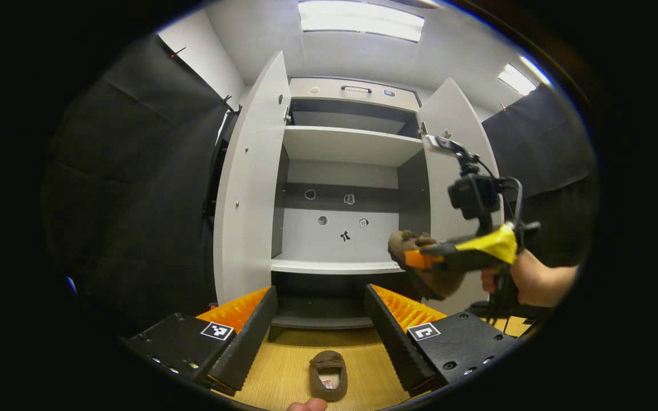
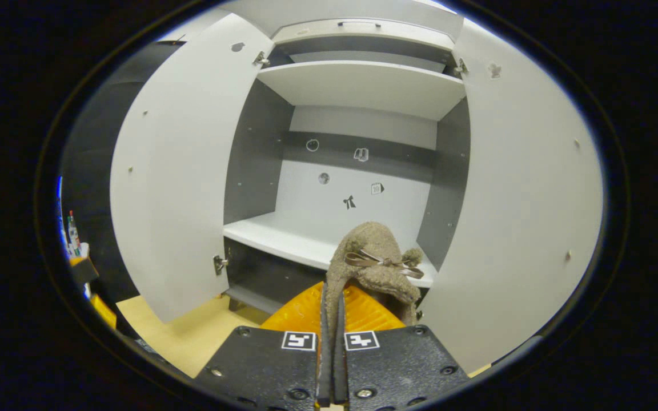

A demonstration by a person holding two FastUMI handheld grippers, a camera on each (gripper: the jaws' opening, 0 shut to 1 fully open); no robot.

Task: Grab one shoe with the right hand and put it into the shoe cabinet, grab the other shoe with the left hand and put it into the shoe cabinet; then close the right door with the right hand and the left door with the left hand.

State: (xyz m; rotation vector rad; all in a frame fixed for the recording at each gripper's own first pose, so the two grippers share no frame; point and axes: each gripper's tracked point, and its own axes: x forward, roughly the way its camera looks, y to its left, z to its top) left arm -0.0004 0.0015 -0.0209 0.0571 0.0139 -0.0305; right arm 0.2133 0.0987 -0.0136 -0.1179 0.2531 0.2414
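Clearly mid-way through the first step: right gripper clamped nearly flat on the edge of a brown shoe, fingers pressed together with only the thin fabric between, bow on top, toe hanging toward the lower centre of the right gripper view. Held up in front of the shoe cabinet, just short of the white middle shelf at frame centre. Both doors swung wide: left door at the left of that view, right door at the right. Seen also at the right of the left gripper view, carried by a hand. Left gripper wide open, holding nothing, its fingers at the lower part of its view. Second shoe lying on the wooden floor at the bottom centre, between and beyond those spread fingers. Next, probably: carry forward over the shelf lip, lower until the sole rests, then release. Care needed, likely, to clear the right door's edge.
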